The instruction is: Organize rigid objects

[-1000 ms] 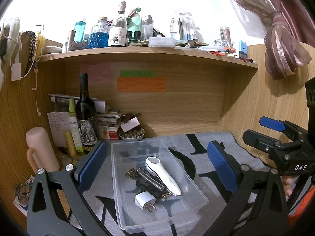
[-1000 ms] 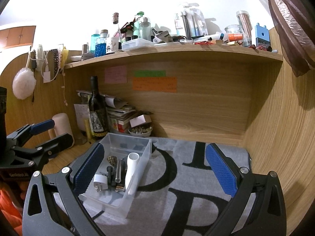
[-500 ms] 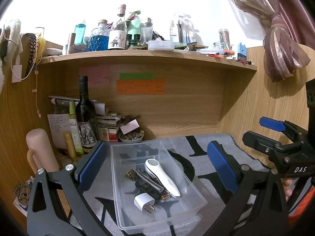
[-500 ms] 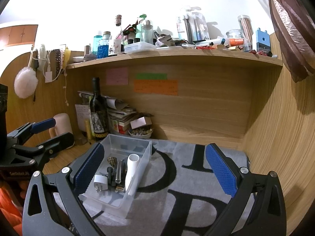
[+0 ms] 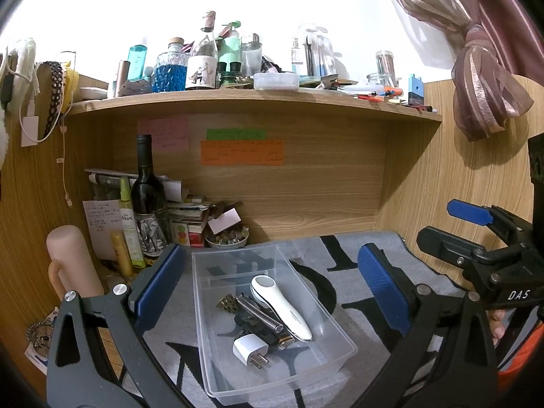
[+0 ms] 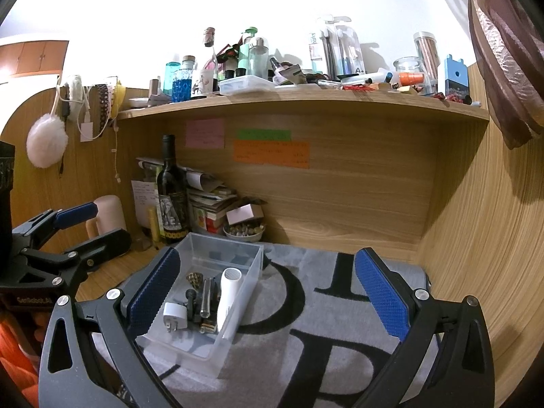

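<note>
A clear plastic bin (image 5: 238,377) stands on a grey mat (image 6: 306,367) with black letters. In it lie a white handheld device (image 5: 282,306), a white plug adapter (image 5: 250,350), a metal tube (image 5: 260,314), a dark object and a small brass piece (image 5: 227,304). My left gripper (image 5: 272,289) is open and empty, held above the bin. My right gripper (image 6: 268,292) is open and empty, to the right of the bin (image 6: 248,272), over the mat. Each gripper shows in the other's view.
A dark wine bottle (image 5: 146,204), spray bottles, stacked books and a small bowl (image 5: 226,239) crowd the back left corner. A pink cylinder (image 5: 69,265) stands at the left. A cluttered shelf (image 5: 255,97) runs overhead. Wooden walls close in the back and right.
Both views have drifted slightly; the bin and its contents sit a touch lower. Both grippers stay open and empty.
</note>
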A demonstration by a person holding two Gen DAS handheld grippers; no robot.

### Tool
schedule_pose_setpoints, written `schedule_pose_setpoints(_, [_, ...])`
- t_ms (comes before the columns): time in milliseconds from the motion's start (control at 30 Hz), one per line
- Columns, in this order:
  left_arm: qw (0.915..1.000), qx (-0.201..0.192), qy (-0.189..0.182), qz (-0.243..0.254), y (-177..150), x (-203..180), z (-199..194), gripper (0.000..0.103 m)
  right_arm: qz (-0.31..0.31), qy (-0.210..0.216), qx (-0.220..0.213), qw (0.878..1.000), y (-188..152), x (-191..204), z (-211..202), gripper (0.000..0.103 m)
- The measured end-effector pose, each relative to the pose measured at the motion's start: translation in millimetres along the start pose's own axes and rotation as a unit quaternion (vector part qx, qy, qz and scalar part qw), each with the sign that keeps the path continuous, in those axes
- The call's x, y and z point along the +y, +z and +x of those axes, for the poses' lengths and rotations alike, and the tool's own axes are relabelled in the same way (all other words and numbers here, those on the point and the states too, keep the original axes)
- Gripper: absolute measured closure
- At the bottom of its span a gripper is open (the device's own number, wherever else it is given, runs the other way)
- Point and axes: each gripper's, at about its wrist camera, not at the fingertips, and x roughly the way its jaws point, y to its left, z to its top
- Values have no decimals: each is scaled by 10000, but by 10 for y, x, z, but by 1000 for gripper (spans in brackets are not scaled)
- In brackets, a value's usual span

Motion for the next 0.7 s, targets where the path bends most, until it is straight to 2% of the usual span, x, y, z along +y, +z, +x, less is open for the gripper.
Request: schedule_pose_setpoints(700, [10000, 43, -19, -73, -19, 22, 53, 0, -46, 60, 54, 10000, -3, -44, 75, 0])
